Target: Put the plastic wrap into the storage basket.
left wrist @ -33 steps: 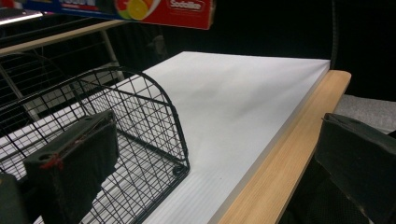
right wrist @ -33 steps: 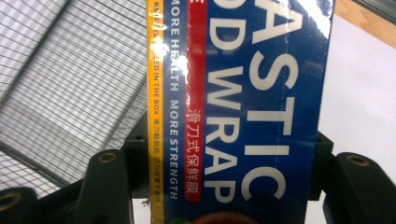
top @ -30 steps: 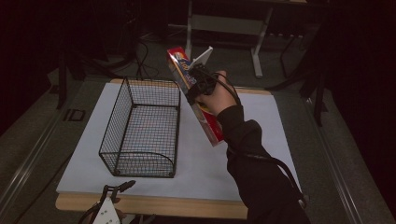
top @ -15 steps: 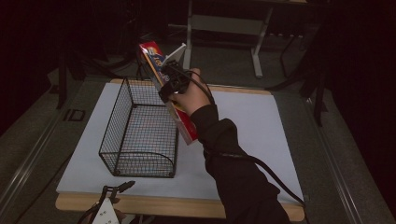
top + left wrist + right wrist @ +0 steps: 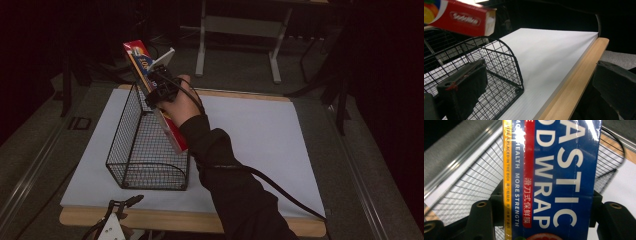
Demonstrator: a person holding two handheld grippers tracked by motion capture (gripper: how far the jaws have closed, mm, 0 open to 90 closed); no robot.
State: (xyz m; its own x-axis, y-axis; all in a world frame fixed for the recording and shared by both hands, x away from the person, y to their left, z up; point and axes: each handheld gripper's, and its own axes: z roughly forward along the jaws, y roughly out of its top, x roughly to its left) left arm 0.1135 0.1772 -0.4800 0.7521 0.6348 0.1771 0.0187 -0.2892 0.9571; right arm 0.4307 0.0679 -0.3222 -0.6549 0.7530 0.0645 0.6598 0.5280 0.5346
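While over basket (image 5: 145, 150), hand-held gripper (image 5: 161, 89) clamps box (image 5: 150, 85)

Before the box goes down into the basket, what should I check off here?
1. Grip: right gripper clamped across the plastic wrap box: ok.
2. Basket upright, top open: ok.
3. Basket holds nothing that shows through the wire: ok.
4. Box over the opening: lower end hangs outside the right wall: not ok.
5. Left gripper open, low at the near table edge, out of the way: ok.
6. Box fits lengthwise: cannot tell.
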